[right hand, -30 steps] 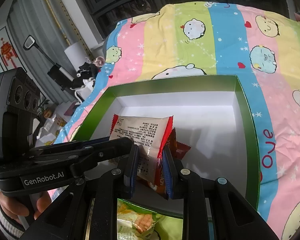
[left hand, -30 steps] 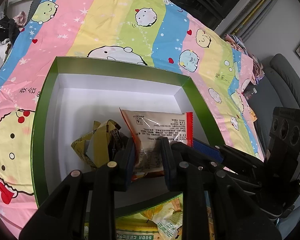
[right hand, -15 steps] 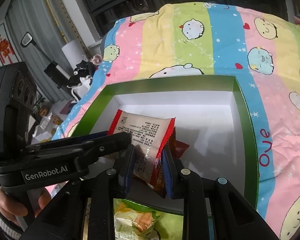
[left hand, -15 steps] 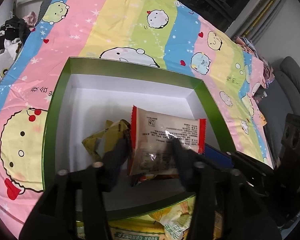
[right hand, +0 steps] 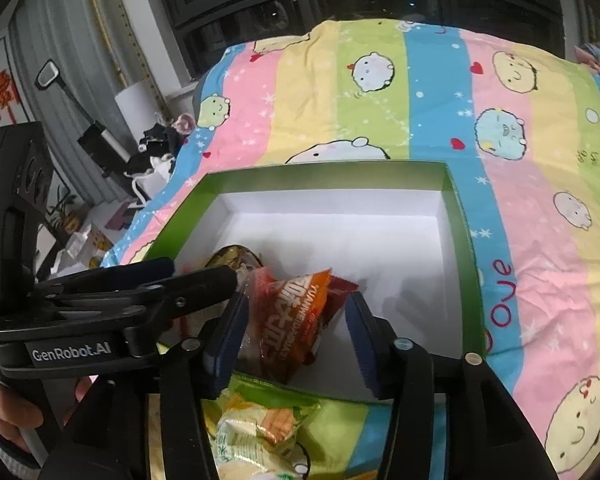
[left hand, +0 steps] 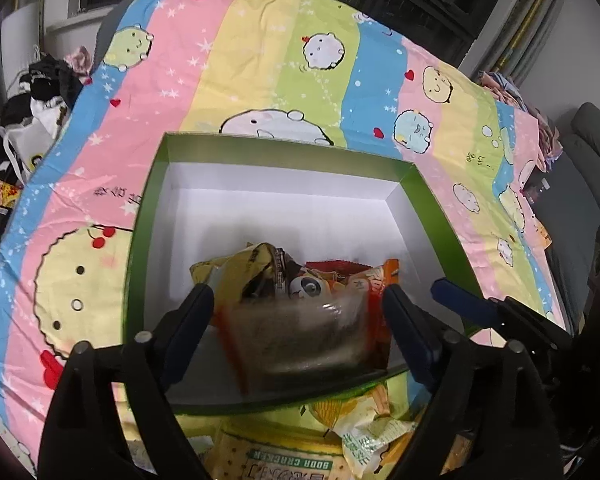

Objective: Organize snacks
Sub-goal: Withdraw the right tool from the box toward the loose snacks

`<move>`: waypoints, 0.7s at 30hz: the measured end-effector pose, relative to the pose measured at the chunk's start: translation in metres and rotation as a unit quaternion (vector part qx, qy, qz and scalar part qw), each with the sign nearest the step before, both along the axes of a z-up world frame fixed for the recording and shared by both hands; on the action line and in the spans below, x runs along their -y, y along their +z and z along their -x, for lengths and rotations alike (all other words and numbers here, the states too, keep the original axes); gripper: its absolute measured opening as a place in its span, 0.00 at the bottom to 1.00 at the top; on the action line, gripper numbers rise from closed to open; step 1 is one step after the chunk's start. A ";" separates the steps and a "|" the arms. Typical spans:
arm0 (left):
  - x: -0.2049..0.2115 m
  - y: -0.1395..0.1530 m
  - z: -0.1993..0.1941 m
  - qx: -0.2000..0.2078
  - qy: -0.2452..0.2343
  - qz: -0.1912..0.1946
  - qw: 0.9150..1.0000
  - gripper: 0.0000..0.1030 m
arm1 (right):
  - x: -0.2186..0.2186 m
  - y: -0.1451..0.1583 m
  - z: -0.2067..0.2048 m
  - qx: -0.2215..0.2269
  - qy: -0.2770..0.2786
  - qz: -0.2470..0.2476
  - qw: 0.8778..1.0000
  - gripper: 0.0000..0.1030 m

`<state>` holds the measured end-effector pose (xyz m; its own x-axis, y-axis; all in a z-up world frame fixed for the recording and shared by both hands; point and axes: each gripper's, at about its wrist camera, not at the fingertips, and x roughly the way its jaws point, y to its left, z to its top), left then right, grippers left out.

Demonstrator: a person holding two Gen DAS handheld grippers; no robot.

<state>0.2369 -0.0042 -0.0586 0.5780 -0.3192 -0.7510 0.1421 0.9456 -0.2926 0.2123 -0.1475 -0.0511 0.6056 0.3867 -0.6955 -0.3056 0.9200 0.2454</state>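
Observation:
A green box [left hand: 284, 152] with a white inside lies on the striped cartoon bedsheet [left hand: 260, 60]. The orange and clear snack packet [left hand: 300, 332] is blurred, dropping loose between my left gripper's [left hand: 296, 312] wide, still opening jaws. In the right wrist view the same orange packet [right hand: 292, 320] stands between my right gripper's [right hand: 296, 320] opening jaws, with a gap to the right pad. A yellow packet [left hand: 236, 276] and red packets [left hand: 336, 268] lie in the box behind it. My left gripper [right hand: 198, 271] reaches in from the left, held by a hand [right hand: 4, 404].
Loose snacks lie in front of the box's near wall: a soda cracker pack [left hand: 288, 456] and a green and yellow packet [right hand: 260, 432]. The far half of the box floor [right hand: 340, 232] is bare white. Clutter sits past the bed's left edge [left hand: 40, 92].
Both grippers held the packet upright by its lower edge; both have spread their jaws, the left widely. The packet has tipped over and is falling into the box.

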 end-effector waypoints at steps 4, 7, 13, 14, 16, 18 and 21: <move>-0.003 0.014 0.014 0.021 0.004 -0.005 1.000 0.94 | 0.007 0.011 0.013 0.011 -0.006 -0.011 1.000 0.57; -0.004 0.024 0.025 0.035 0.007 -0.007 0.999 0.97 | 0.012 0.019 0.024 0.018 -0.008 -0.019 1.000 0.60; -0.001 0.039 0.050 0.056 0.003 -0.006 0.998 0.99 | 0.023 0.034 0.057 0.028 -0.005 -0.041 0.999 0.65; 0.000 0.042 0.055 0.058 0.002 -0.004 0.998 0.99 | 0.024 0.036 0.064 0.029 -0.003 -0.045 0.999 0.66; 0.001 0.047 0.066 0.061 0.000 0.001 0.998 0.99 | 0.028 0.039 0.076 0.030 0.006 -0.059 0.998 0.70; 0.002 0.051 0.076 0.064 -0.003 0.004 0.998 0.99 | 0.030 0.041 0.088 0.026 0.019 -0.083 0.996 0.72; 0.004 0.057 0.091 0.068 -0.006 0.009 0.998 0.99 | 0.032 0.043 0.104 0.027 0.030 -0.095 0.995 0.75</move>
<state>0.1460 -0.0079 -0.0020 0.6708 -0.3396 -0.6593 0.1932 0.9383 -0.2867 0.1081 -0.1792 -0.0079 0.6115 0.5451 -0.5735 -0.3764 0.8380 0.3951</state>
